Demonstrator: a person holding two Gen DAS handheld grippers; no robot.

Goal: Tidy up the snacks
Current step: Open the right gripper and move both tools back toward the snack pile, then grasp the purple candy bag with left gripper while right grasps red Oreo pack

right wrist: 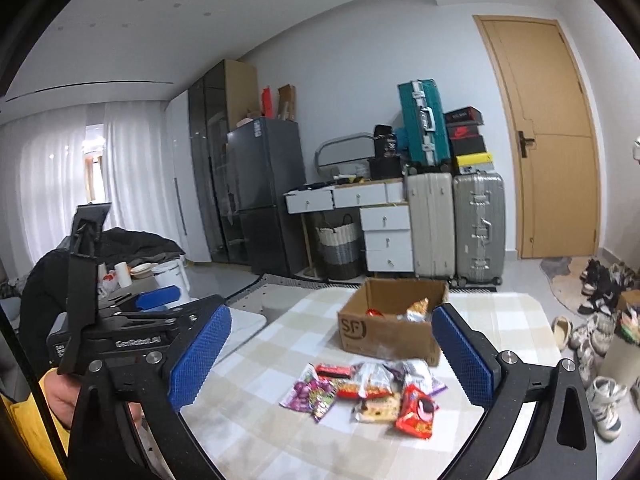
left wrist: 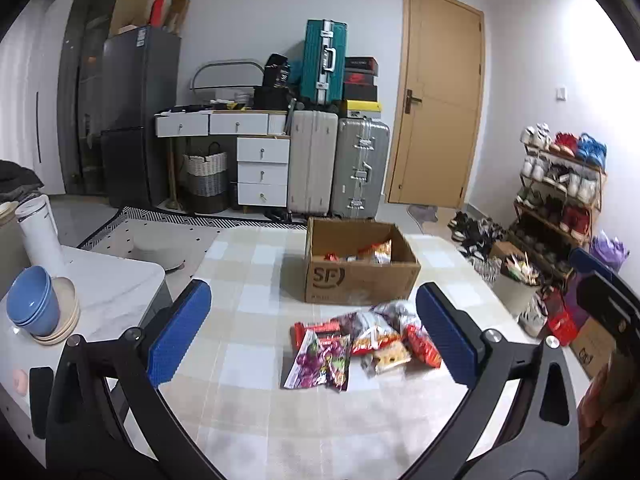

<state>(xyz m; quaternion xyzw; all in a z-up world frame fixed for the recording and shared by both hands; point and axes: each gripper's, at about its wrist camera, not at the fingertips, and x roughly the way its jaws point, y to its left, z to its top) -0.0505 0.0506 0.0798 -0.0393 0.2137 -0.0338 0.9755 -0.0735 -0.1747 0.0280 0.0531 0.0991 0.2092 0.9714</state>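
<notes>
A pile of snack packets (left wrist: 360, 344) lies on the checked tablecloth (left wrist: 248, 320), also in the right wrist view (right wrist: 368, 388). A purple packet (left wrist: 320, 360) lies at its left and a red one (right wrist: 416, 412) at its right. Behind the pile stands an open cardboard box (left wrist: 356, 276) holding a few snacks, also in the right wrist view (right wrist: 392, 332). My left gripper (left wrist: 316, 332) is open and empty, above the table just short of the pile. My right gripper (right wrist: 332, 356) is open and empty, likewise short of the pile. The left gripper (right wrist: 156, 300) shows at the left in the right wrist view.
A white side table (left wrist: 120, 284) at the left carries stacked blue bowls (left wrist: 34, 300) and a white kettle (left wrist: 40, 232). Suitcases (left wrist: 340, 168), a drawer unit (left wrist: 262, 172) and a door (left wrist: 436, 100) stand behind. A shoe rack (left wrist: 560, 196) and a bin (left wrist: 516, 284) stand right.
</notes>
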